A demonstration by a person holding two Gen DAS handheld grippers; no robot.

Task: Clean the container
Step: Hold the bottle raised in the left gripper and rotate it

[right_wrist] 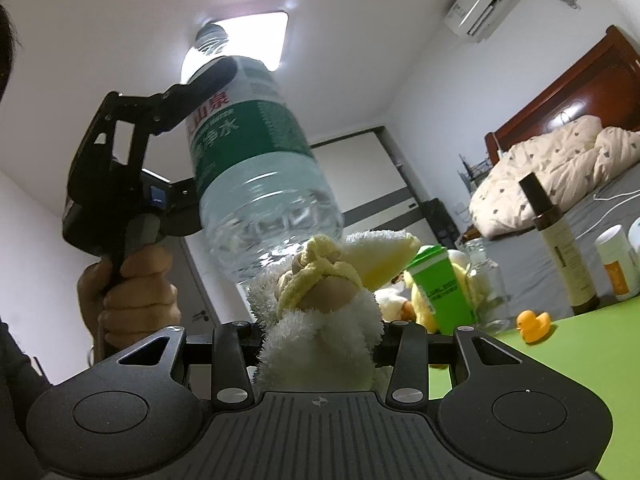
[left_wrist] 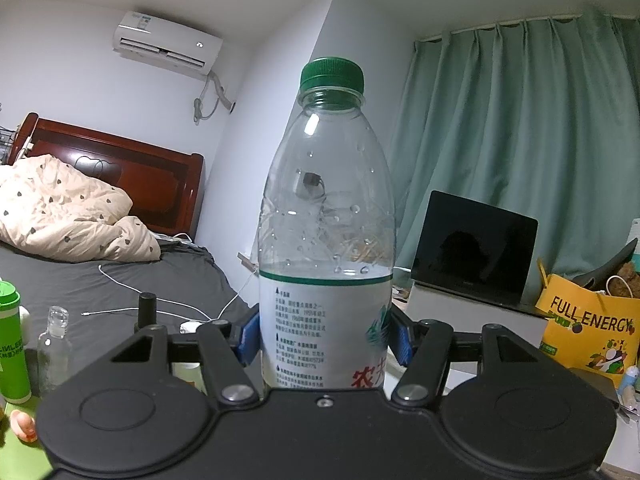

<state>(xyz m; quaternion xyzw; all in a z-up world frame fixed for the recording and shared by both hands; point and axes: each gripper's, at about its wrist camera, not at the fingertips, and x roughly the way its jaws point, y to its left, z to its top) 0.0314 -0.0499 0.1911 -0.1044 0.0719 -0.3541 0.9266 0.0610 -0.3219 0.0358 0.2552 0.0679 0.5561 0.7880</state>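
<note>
The left gripper (left_wrist: 325, 338) is clamped on a clear plastic water bottle (left_wrist: 326, 216) at its white and green label, its 2 blue-padded fingers (left_wrist: 248, 336) pressing either side; the bottle stands upright in that view, green cap (left_wrist: 332, 74) on, droplets inside. From the right wrist view the same bottle (right_wrist: 256, 168) is held up in the air, base toward the camera, by a hand (right_wrist: 132, 300) on the gripper handle. The right gripper (right_wrist: 320, 336) is closed on a fluffy white and yellow cloth (right_wrist: 320, 320), whose top touches the bottle's base. Beyond, a green table (right_wrist: 560, 360) carries a rubber duck (right_wrist: 534, 325) and a green carton (right_wrist: 440, 288).
</note>
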